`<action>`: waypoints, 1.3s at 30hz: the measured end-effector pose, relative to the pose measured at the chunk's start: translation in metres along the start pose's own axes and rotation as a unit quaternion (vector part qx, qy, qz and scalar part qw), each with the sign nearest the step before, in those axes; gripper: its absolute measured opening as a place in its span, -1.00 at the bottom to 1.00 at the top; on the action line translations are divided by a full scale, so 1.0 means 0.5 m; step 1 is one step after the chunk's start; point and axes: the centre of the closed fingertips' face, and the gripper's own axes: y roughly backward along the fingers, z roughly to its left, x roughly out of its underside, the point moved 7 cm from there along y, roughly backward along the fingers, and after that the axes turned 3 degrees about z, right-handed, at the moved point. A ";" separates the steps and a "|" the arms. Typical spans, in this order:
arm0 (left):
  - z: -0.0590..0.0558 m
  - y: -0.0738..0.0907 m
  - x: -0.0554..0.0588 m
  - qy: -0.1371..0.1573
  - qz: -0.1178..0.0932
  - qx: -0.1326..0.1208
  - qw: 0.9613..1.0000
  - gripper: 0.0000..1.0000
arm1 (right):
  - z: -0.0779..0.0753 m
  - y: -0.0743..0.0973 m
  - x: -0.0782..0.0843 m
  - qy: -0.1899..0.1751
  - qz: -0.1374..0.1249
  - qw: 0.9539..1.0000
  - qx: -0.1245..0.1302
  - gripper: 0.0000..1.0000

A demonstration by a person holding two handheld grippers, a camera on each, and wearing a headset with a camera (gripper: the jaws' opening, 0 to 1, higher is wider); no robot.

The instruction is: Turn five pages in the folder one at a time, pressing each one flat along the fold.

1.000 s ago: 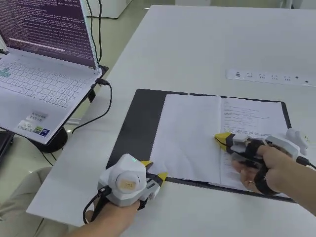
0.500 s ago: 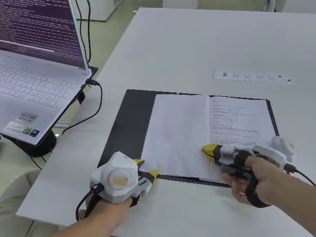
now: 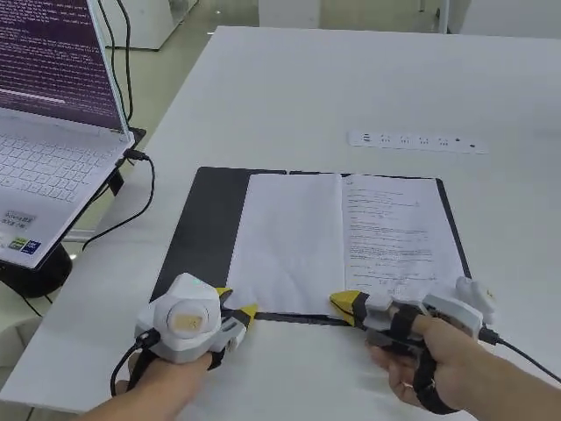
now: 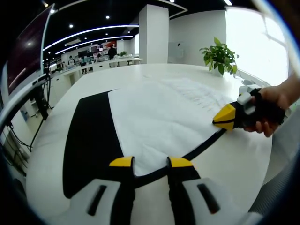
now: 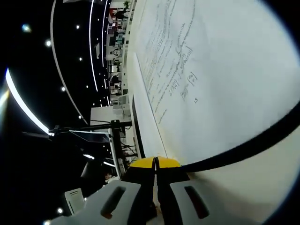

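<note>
Sliding toward the person along the fold [image 3: 342,237] since a second ago, the right gripper [image 3: 344,303] now sits at the folder's near edge, where before it rested farther up on the printed page [image 3: 394,232]. The left gripper [image 3: 237,303] keeps its place at the near left corner of the blank page [image 3: 285,237].

The black folder [image 3: 206,228] lies open and flat on the white table [image 3: 351,79], the blank page left of the fold and the printed one right of it. A bare strip of black cover shows left of the blank page.

In the right gripper view the jaws are pressed together at their yellow tips, and I can see nothing pinched between them; they point at the folder's black edge with the printed page just beyond. In the left gripper view the jaws stand apart, released, and the folder's near edge runs in toward the gap between them. The right gripper [image 4: 225,117] comes into that view from the right, its yellow tip touching the same edge.

A hand [image 3: 438,360] wraps each gripper. An open laptop [image 3: 44,132] stands at the left on the table, with a cable [image 3: 131,202] trailing from its side. A white power strip [image 3: 416,141] lies beyond the folder, well apart from it.
</note>
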 end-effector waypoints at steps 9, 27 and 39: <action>0.000 -0.002 -0.008 0.024 0.013 -0.007 1.000 -0.47 | 0.014 0.057 0.076 -0.005 0.004 1.000 -0.005 -1.00; -0.044 0.154 -0.118 0.101 -0.031 0.033 0.994 0.14 | 0.181 0.342 0.040 0.443 -0.154 0.868 0.161 -0.22; -0.082 0.249 -0.153 0.040 -0.078 -0.002 0.996 0.80 | 0.179 0.392 0.021 0.506 -0.198 0.811 0.216 0.71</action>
